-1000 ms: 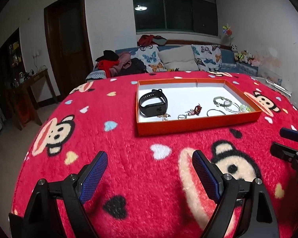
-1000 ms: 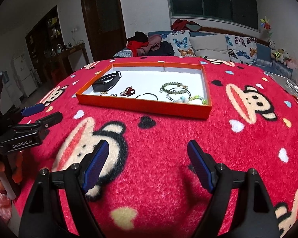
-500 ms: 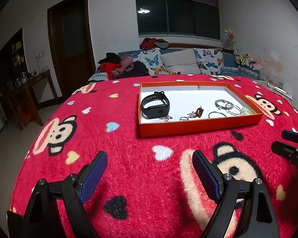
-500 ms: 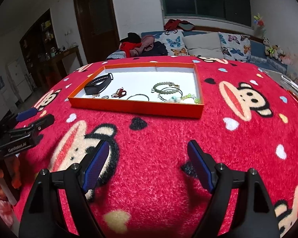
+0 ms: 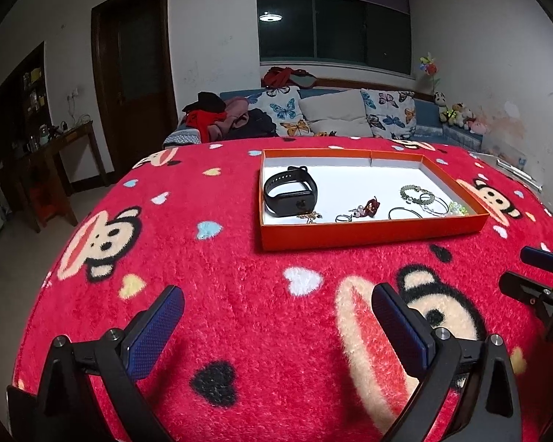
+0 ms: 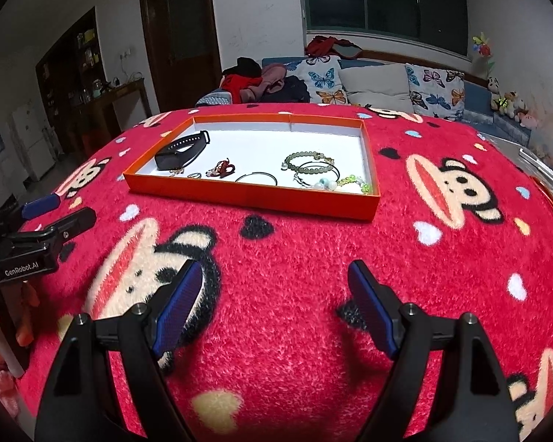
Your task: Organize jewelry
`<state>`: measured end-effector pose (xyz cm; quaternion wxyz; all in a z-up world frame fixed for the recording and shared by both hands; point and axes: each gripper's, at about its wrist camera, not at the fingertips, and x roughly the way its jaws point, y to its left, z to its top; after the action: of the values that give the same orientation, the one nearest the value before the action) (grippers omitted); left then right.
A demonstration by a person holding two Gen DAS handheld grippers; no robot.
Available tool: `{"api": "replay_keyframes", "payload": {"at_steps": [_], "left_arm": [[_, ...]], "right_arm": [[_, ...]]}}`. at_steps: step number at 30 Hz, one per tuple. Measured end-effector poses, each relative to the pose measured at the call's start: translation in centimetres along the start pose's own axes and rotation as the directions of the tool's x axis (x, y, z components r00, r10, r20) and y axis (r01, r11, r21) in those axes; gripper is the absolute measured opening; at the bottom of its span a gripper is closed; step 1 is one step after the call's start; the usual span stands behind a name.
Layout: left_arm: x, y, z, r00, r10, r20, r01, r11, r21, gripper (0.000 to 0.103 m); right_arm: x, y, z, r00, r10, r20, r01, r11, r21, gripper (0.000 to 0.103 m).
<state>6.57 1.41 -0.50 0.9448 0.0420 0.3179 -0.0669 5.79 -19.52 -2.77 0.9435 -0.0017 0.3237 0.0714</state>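
Observation:
An orange tray with a white floor stands on the red monkey blanket; it also shows in the right wrist view. In it lie a black smart band, a red charm, small rings, a thin dark bangle, green bead bracelets and pale beads. My left gripper is open and empty, well short of the tray. My right gripper is open and empty, also short of the tray.
The blanket covers the whole table. A sofa with butterfly cushions and piled clothes stands behind. A wooden side table and a dark door are at the left. Each gripper shows at the edge of the other's view.
Both grippers have tilted up and drawn slightly nearer; the tray sits lower and larger in both views. Jaws stay open. Nothing in the tray moved.

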Motion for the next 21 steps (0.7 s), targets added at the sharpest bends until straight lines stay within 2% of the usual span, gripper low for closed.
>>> {"api": "replay_keyframes", "payload": {"at_steps": [21], "left_arm": [[0.1,-0.24,-0.05,1.0,0.002,0.001,-0.002,1.0,0.012,0.103]], "right_arm": [[-0.33,0.27,0.0,1.0,-0.028,0.0,0.028,1.0,-0.004,0.084]]}}
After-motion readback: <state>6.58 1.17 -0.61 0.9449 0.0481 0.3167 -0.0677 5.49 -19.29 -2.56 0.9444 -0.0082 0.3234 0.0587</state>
